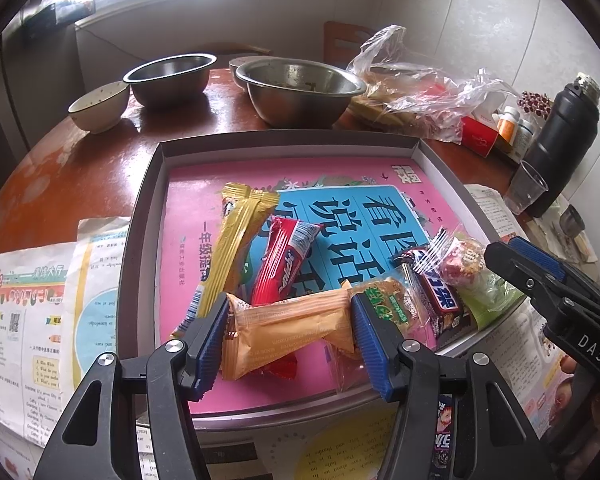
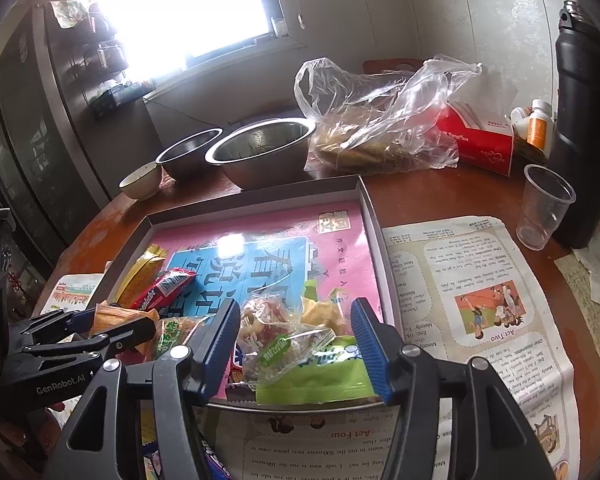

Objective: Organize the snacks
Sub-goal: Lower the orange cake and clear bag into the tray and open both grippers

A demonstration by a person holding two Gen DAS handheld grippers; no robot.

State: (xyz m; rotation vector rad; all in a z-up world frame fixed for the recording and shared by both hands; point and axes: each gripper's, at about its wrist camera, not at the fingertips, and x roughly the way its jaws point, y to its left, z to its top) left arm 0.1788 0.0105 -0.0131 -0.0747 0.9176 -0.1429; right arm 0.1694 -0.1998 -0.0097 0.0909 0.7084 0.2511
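Observation:
A shallow grey tray [image 1: 284,138] lined with a pink book cover holds the snacks. My left gripper [image 1: 290,344] is shut on an orange packet [image 1: 288,320] at the tray's near edge, one pad at each end. Behind it lie a long gold packet [image 1: 236,240] and a red packet [image 1: 284,260]. To the right sit a green-labelled brittle packet [image 1: 396,304] and a dark chocolate bar [image 1: 440,300]. My right gripper [image 2: 296,344] stands open over a clear candy packet [image 2: 276,336] that lies on a green pouch [image 2: 320,376]; its pads do not press either.
Two steel bowls [image 1: 300,88], [image 1: 168,76] and a ceramic bowl [image 1: 98,106] stand behind the tray. A plastic bag [image 2: 376,120], a red tissue box [image 2: 480,140], pill bottles, a black flask [image 2: 580,120] and a clear cup [image 2: 544,208] crowd the back right. Printed sheets [image 2: 460,280] flank the tray.

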